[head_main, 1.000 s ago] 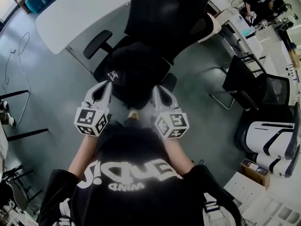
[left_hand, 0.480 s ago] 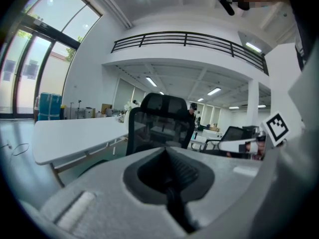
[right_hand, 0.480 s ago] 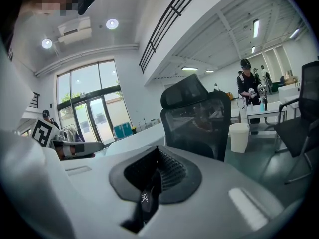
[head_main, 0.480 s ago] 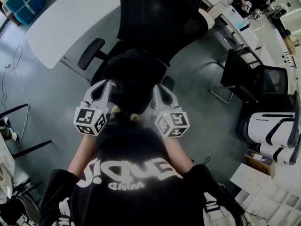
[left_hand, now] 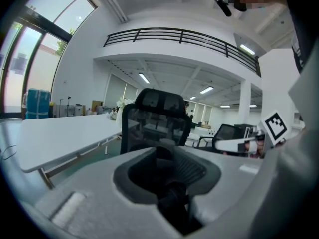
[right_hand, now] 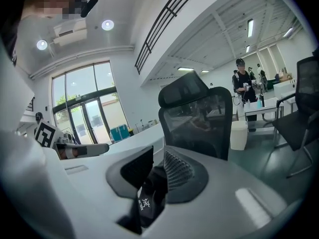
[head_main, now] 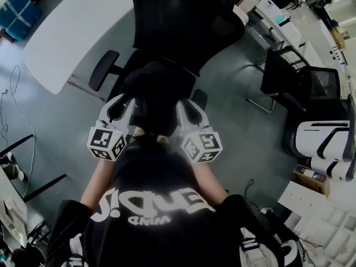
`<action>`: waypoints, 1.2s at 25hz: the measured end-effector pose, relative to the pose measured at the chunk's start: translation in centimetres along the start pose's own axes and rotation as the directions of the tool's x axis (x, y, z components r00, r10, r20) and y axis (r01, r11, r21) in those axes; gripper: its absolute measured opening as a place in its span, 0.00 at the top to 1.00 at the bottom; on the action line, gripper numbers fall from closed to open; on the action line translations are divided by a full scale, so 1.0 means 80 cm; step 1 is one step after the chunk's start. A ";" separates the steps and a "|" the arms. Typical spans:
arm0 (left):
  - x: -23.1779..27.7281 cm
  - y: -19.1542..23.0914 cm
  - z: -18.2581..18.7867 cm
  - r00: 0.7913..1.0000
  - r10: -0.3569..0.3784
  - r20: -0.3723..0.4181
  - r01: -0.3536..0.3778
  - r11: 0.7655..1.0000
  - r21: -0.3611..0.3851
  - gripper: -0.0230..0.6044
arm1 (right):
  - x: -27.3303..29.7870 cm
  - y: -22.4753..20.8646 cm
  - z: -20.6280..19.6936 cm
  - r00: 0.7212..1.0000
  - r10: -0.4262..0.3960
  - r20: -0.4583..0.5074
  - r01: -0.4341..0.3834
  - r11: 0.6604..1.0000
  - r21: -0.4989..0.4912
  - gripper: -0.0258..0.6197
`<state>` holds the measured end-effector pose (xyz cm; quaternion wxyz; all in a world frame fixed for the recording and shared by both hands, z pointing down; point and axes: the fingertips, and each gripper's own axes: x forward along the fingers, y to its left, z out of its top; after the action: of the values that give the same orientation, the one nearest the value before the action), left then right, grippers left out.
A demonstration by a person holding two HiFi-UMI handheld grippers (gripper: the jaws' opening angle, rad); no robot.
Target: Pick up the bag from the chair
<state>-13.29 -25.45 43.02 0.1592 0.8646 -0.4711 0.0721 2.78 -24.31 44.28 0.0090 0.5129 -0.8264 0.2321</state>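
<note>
Where the left gripper (left_hand: 167, 169) brings its two jaws together, a dark fold of the bag (left_hand: 173, 197) is pinched between the ribbed pads. The right gripper (right_hand: 155, 176) is pressed in the same way on black fabric of the bag (right_hand: 145, 199) (a small white logo shows on it). In the head view the left gripper (head_main: 119, 102) and the right gripper (head_main: 187, 107) hold the black bag (head_main: 158, 93) from its two sides, close to the person's black shirt (head_main: 150, 199). The bag is over the seat of the black office chair (head_main: 183, 21); whether it touches the seat, I cannot tell. A white table (head_main: 67, 38) stands beyond, and another black chair (head_main: 300, 85) is well apart at the right.
</note>
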 end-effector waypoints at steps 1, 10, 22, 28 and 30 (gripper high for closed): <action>0.005 0.002 -0.002 1.000 -0.003 -0.004 0.003 1.000 -0.003 0.77 | 0.003 -0.003 -0.001 1.000 -0.002 -0.002 0.002 1.000 0.005 0.86; 0.040 0.021 -0.019 0.998 -0.028 -0.047 0.027 0.999 -0.036 0.39 | 0.030 -0.023 -0.017 0.999 -0.020 -0.038 0.022 0.999 0.038 0.45; 0.106 0.064 -0.064 0.992 -0.040 -0.121 0.035 0.999 -0.036 0.26 | 0.094 -0.075 -0.069 0.988 -0.057 -0.145 0.070 0.994 0.087 0.37; 0.145 0.093 -0.094 0.985 -0.034 -0.168 0.030 0.999 -0.030 0.26 | 0.127 -0.116 -0.110 0.974 -0.101 -0.203 0.125 0.986 0.110 0.36; 0.158 0.100 -0.109 0.981 -0.042 -0.188 0.037 0.999 -0.029 0.26 | 0.136 -0.131 -0.129 0.967 -0.118 -0.226 0.148 0.981 0.122 0.36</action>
<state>-12.91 -36.52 56.31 0.2155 0.8609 -0.4376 0.1446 4.26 -33.30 60.16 0.0795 0.5383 -0.7661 0.3422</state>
